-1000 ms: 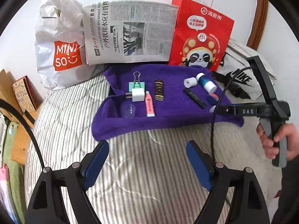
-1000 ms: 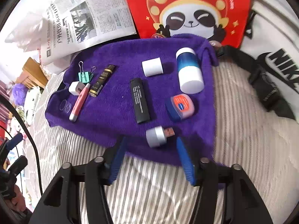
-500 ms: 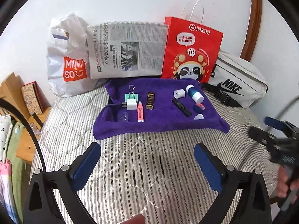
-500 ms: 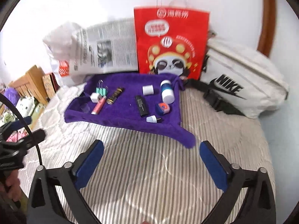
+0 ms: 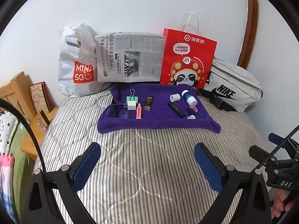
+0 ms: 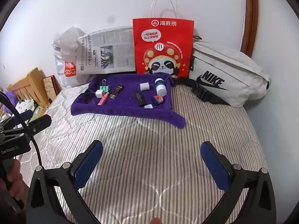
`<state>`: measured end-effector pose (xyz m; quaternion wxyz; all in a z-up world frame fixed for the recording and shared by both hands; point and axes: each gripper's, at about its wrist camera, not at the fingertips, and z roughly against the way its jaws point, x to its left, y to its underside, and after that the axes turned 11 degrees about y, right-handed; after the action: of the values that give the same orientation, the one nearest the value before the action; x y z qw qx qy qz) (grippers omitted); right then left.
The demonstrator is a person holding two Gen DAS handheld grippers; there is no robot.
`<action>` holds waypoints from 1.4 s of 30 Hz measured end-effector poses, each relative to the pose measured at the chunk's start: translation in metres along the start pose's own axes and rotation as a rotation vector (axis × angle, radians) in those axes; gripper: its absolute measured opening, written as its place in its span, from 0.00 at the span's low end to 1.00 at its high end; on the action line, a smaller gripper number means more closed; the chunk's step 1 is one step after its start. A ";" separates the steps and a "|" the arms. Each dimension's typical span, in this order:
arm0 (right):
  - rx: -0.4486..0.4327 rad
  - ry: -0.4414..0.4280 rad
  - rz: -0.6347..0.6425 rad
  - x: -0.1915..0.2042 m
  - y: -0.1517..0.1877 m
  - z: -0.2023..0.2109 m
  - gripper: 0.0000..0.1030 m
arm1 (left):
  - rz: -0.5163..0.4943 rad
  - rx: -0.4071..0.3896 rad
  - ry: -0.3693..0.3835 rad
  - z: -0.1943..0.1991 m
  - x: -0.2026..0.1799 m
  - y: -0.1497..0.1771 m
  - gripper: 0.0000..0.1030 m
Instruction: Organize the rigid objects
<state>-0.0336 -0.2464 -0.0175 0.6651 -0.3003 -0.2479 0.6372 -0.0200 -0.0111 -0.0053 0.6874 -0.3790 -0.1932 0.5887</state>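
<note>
Both grippers, left (image 5: 147, 163) and right (image 6: 151, 163), gape empty, well short of the far towel (image 5: 158, 119); sorting looks finished, or needs a fresh reach.

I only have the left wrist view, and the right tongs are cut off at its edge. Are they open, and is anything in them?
Observer: The right tongs are open wide, have just been opening, and hold nothing; only the striped bedcover shows between them.
Operator: What is the white cap at the front right of the purple towel?
Observer: It looks like a USB stick: a short plug sticks out of its right end.
Operator: Anything left of the bed that I miss?
Observer: A purple fuzzy thing, perhaps a plush toy, beside the wooden frame.
</note>
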 end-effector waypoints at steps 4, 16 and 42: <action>-0.013 -0.003 0.009 0.001 0.003 0.006 1.00 | 0.002 -0.002 -0.009 0.004 -0.003 0.000 0.98; -0.014 0.008 0.001 -0.004 0.004 0.009 1.00 | -0.039 0.015 -0.021 0.005 -0.017 0.000 0.98; -0.010 0.038 -0.003 -0.009 0.004 0.013 1.00 | -0.047 0.033 -0.014 0.004 -0.015 0.001 0.98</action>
<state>-0.0461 -0.2544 -0.0110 0.6690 -0.3152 -0.2389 0.6293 -0.0270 -0.0242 -0.0007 0.7058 -0.3588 -0.1970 0.5782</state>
